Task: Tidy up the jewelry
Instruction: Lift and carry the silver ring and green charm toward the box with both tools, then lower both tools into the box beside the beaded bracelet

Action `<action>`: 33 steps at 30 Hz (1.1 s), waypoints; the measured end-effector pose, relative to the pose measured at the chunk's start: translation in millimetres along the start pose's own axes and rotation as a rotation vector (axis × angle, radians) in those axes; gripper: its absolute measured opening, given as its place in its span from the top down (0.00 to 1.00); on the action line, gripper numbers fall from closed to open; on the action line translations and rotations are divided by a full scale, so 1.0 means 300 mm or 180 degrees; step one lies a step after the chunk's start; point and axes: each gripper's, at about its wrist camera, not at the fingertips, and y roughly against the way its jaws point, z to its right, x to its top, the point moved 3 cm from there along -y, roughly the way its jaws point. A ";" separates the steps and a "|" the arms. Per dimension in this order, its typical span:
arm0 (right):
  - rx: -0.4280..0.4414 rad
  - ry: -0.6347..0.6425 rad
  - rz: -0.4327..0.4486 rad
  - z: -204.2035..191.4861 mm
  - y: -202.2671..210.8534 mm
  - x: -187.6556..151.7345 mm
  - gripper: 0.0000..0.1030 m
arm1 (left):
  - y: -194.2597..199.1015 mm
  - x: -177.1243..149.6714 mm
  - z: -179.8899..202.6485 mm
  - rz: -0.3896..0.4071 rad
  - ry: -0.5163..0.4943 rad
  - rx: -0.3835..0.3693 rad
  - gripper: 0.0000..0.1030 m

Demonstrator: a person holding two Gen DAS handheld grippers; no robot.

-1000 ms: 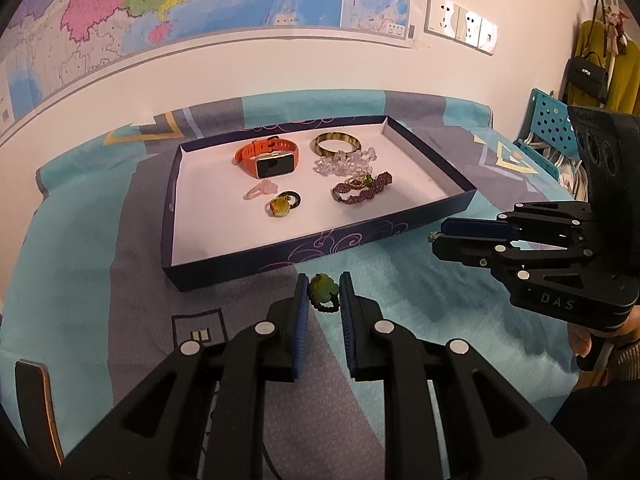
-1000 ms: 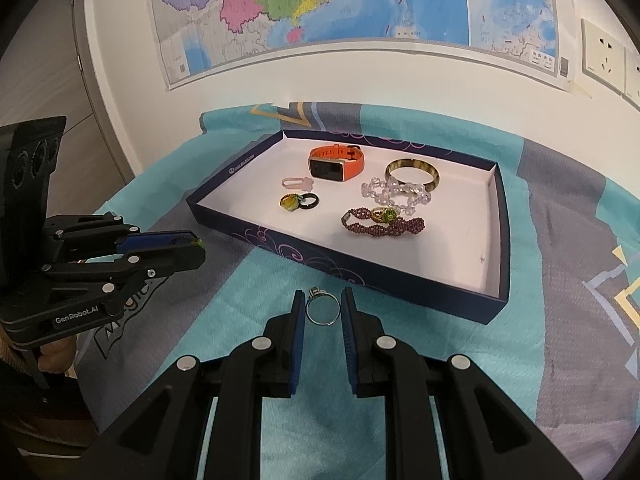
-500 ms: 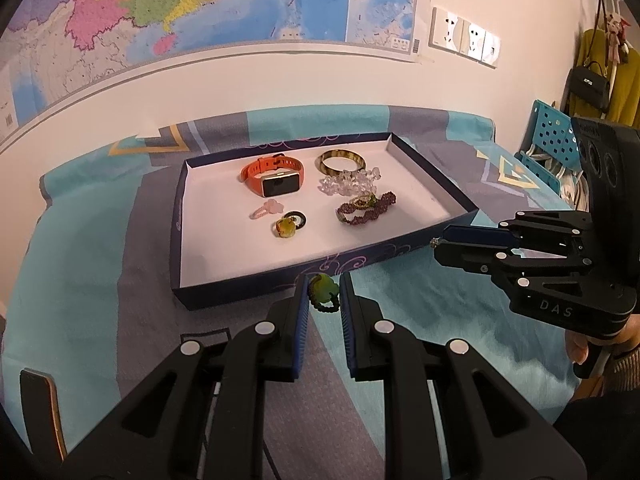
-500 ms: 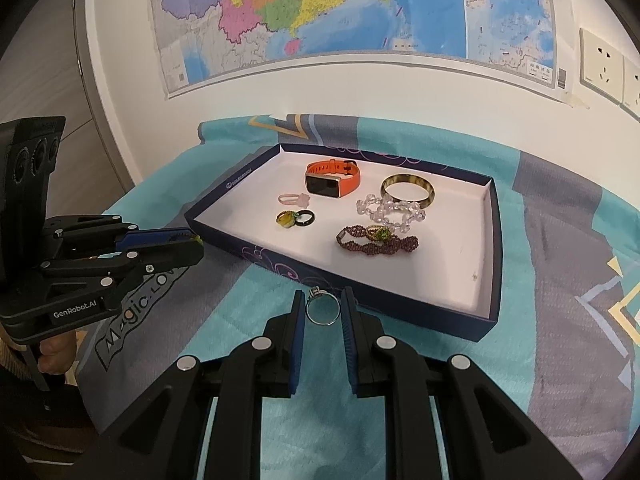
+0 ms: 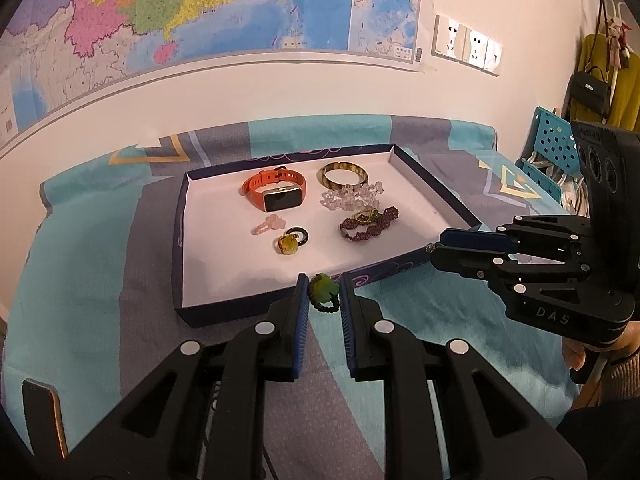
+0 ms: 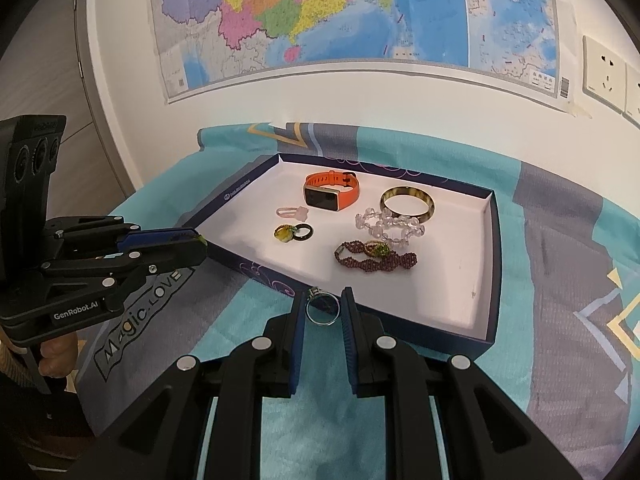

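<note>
Mostly done, by the look of it. Navy box lid (image 5: 182, 240) sits on the patterned cloth (image 5: 80, 320) over the desk and holds the bulk: orange smartwatch (image 5: 276, 192), tortoiseshell bangle (image 5: 343, 174), clear bead bracelet (image 5: 352, 199), purple beaded bracelet (image 5: 370, 228), then pink clip (image 5: 269, 224), black ring (image 5: 300, 235), yellow-stone ring (image 5: 289, 245).

Two pieces left, both just short of the near wall. Left tongs (image 5: 324, 294) are nearly closed, pinching a green-stone ring (image 5: 323, 291). Right tongs (image 6: 323, 307) are likewise nearly closed, gripping a thin silver ring (image 6: 322, 309). Remaining: carry both over the wall and release.
</note>
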 end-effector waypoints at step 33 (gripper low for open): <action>0.0001 -0.0032 0.0038 0.020 -0.025 0.057 0.84 | -0.038 0.069 -0.008 0.0060 0.0037 -0.0001 0.85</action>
